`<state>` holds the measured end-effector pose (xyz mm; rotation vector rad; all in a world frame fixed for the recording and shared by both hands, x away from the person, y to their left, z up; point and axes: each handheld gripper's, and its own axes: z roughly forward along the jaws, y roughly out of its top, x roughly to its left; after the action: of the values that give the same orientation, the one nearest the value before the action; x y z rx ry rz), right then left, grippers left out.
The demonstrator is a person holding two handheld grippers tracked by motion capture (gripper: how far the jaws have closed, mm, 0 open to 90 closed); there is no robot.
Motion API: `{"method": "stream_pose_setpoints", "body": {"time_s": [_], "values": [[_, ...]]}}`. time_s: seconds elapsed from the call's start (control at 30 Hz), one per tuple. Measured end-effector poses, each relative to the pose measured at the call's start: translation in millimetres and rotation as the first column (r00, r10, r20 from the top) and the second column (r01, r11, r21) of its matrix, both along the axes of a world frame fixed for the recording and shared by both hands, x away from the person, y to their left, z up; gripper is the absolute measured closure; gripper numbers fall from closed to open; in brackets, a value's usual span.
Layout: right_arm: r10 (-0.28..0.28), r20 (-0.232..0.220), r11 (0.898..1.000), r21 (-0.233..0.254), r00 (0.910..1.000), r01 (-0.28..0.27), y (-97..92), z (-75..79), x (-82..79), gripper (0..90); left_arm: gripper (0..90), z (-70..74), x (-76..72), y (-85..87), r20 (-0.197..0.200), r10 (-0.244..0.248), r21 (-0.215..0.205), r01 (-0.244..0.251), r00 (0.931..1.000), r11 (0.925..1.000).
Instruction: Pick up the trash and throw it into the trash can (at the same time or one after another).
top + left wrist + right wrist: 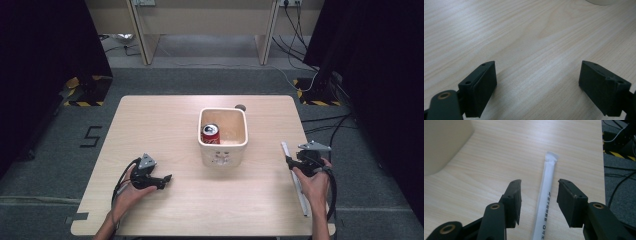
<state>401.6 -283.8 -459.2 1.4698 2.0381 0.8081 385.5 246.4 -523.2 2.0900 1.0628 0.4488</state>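
A long white paper-wrapped straw (546,192) lies on the wooden table near its right edge, also seen as a thin white strip (288,152) in the high view. My right gripper (539,195) hovers low over it with a jaw on each side; the pads stand apart from the wrapper, so it is open. In the high view that right gripper (295,161) sits at the right of the table. My left gripper (537,85) rests wide open over bare wood, at the front left (162,181).
A cream square tub (223,144) stands mid-table with a red drink can (210,134) inside. A small dark round thing (240,106) lies behind it. The table's right edge (602,170) runs close beside the straw, with cables on the floor beyond.
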Motion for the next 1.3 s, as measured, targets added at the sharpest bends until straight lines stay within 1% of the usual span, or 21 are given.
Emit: {"method": "stream_pose_setpoints", "body": {"time_s": [0.33,0.43,0.67,0.73,0.87,1.0,1.07,1.2,1.23,1.3], "values": [[-0.015,-0.053,1.000,-0.010,0.9985,0.014,-2.5,-19.4,10.7,57.3,14.0,0.0,0.0,0.0,0.000,0.000,0.000,0.000,1.0000,1.0000],[-0.020,-0.056,1.000,-0.016,0.9983,0.019,-3.2,-22.5,12.3,58.4,13.9,0.0,0.0,0.0,0.000,0.000,0.000,0.000,1.0000,1.0000],[-0.022,-0.082,1.000,-0.017,0.9964,0.020,-2.9,-29.4,16.0,61.2,14.0,0.0,0.0,0.0,0.000,0.000,0.000,0.000,1.0000,1.0000],[-0.019,-0.088,1.000,-0.024,0.9959,0.017,-3.5,-30.6,16.3,62.1,14.0,0.0,0.0,0.0,0.000,0.000,0.000,0.000,1.0000,1.0000],[-0.032,-0.098,0.999,-0.027,0.9947,0.030,-5.2,-32.0,16.8,64.2,13.9,0.0,0.0,0.0,0.000,0.000,0.000,0.000,1.0000,1.0000],[-0.033,-0.114,0.999,-0.025,0.9929,0.030,-5.5,-35.4,17.2,67.8,14.0,0.0,0.0,0.0,0.000,0.000,0.000,0.000,1.0000,1.0000],[-0.032,-0.111,0.999,-0.012,0.9933,0.031,-5.9,-35.9,17.2,69.3,14.0,0.0,0.0,0.0,0.000,0.000,0.000,0.000,1.0000,1.0000],[-0.024,-0.108,1.000,0.003,0.9938,0.024,-5.6,-36.6,16.5,76.5,14.0,0.0,0.0,0.0,0.000,0.000,0.000,0.000,1.0000,1.0000],[-0.025,-0.107,1.000,0.012,0.9940,0.026,-5.8,-36.9,16.4,77.1,14.0,0.0,0.0,0.0,0.000,0.000,0.000,0.000,1.0000,1.0000],[-0.028,-0.101,1.000,0.006,0.9945,0.029,-6.9,-37.1,15.9,78.6,14.0,0.0,0.0,0.0,0.000,0.000,0.000,0.000,1.0000,1.0000]]}}
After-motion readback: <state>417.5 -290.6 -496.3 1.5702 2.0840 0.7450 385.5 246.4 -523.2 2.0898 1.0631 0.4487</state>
